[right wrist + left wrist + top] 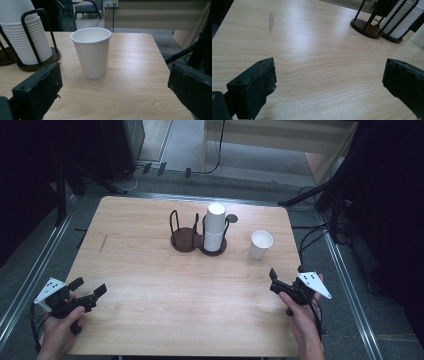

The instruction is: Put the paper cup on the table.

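Note:
A dark two-ring cup holder (pixel 183 241) stands at the table's middle back. Its left ring is empty; its right ring holds a stack of white paper cups (pixel 215 227). One white paper cup (pixel 260 244) stands upright alone to the right of the holder. My left gripper (pixel 90 286) is open near the front left corner, over bare wood, and its view shows the holder (pixel 365 26) and the stack (pixel 403 18) far off. My right gripper (pixel 286 271) is open at the front right, a short way in front of the single cup (pixel 92 52), with nothing between its jaws.
The wooden table (pixel 150 285) has a grey smudge (pixel 103 243) on its left side and a small dark round spot (pixel 232 218) behind the stack. Cables and dark stands surround the table on the floor. The right table edge runs close to the single cup.

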`<state>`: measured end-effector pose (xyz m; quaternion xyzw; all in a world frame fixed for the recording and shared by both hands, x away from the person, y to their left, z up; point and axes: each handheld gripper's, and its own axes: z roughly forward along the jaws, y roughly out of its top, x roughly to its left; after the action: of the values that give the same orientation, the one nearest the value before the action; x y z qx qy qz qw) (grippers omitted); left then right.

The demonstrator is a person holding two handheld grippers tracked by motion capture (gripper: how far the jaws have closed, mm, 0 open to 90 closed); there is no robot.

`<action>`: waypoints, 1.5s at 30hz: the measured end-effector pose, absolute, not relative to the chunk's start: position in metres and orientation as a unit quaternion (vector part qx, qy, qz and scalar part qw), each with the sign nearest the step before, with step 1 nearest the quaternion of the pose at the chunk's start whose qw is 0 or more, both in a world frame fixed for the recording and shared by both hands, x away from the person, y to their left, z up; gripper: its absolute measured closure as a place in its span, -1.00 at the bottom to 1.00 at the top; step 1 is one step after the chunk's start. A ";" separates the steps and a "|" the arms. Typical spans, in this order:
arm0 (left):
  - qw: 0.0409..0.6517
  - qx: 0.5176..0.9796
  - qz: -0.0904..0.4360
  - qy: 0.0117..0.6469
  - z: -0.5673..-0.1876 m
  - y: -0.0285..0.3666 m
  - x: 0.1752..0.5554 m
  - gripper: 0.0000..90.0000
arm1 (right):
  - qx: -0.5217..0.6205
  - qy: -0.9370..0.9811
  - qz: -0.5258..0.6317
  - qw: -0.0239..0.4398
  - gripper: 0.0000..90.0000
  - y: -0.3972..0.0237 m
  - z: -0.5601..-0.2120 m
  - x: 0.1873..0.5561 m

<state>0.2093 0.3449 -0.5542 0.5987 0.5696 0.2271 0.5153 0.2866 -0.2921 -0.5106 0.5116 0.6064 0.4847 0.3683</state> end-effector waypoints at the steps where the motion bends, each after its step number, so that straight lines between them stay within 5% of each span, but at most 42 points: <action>1: 0.515 0.600 0.227 0.569 -0.554 0.345 0.209 -1.00 | 0.512 0.605 0.484 0.370 -1.00 -0.295 -0.511 0.285; 45: 0.513 0.600 0.228 0.570 -0.554 0.345 0.209 -1.00 | 0.545 0.605 0.447 0.371 -1.00 -0.357 -0.539 0.212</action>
<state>0.2090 0.3447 -0.5540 0.5999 0.5697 0.2280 0.5134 0.2122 -0.3566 -0.5386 0.5448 0.6050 0.4466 0.3711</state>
